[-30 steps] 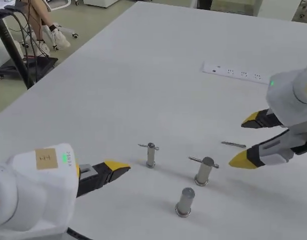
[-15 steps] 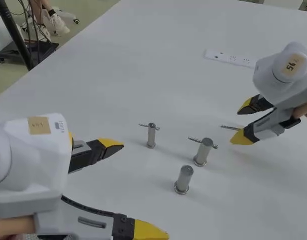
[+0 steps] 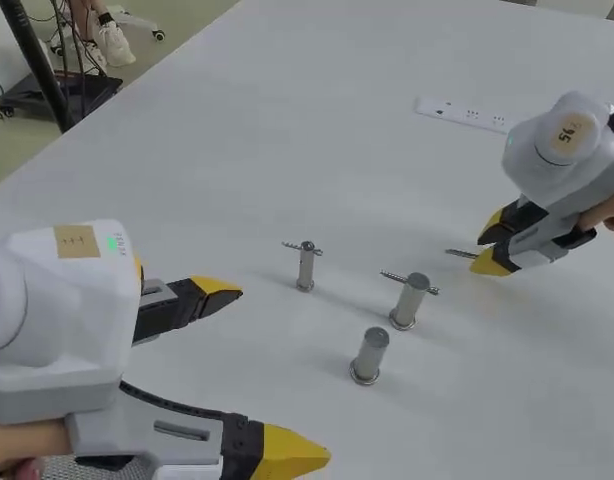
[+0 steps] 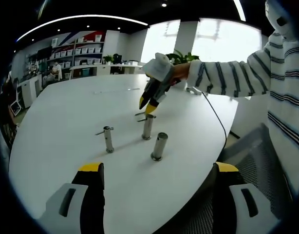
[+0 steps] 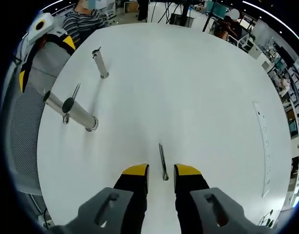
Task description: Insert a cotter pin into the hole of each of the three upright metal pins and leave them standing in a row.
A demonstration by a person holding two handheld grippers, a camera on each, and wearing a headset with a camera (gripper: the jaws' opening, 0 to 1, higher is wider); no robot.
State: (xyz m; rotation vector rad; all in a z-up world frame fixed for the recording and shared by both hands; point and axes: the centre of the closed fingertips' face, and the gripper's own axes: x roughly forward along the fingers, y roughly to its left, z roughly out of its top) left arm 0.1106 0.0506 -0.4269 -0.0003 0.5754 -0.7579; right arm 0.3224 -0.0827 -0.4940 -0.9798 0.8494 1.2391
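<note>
Right gripper view, thin silver cotter pin (image 5: 162,161) (lying flat) between fingers (image 5: 136,171)

Head view: from my headset, high and behind the work, facing forward and down on the worktop (image 3: 287,120); the left gripper (image 3: 279,375) sits close at the bottom edge, the right gripper (image 3: 487,250) farther off at the right.
Left gripper view: low near the worktop's edge, facing almost level across it past my fingers (image 4: 91,170), at middle range from the three pins (image 4: 148,127).
Right gripper view: close over the worktop, tipped steeply down, the cotter pin (image 5: 162,161) just ahead of my fingers (image 5: 135,173).
Shared: the three pins appear in all views; the cotter pin and power strip (image 3: 467,115) in the head and right gripper views.
</note>
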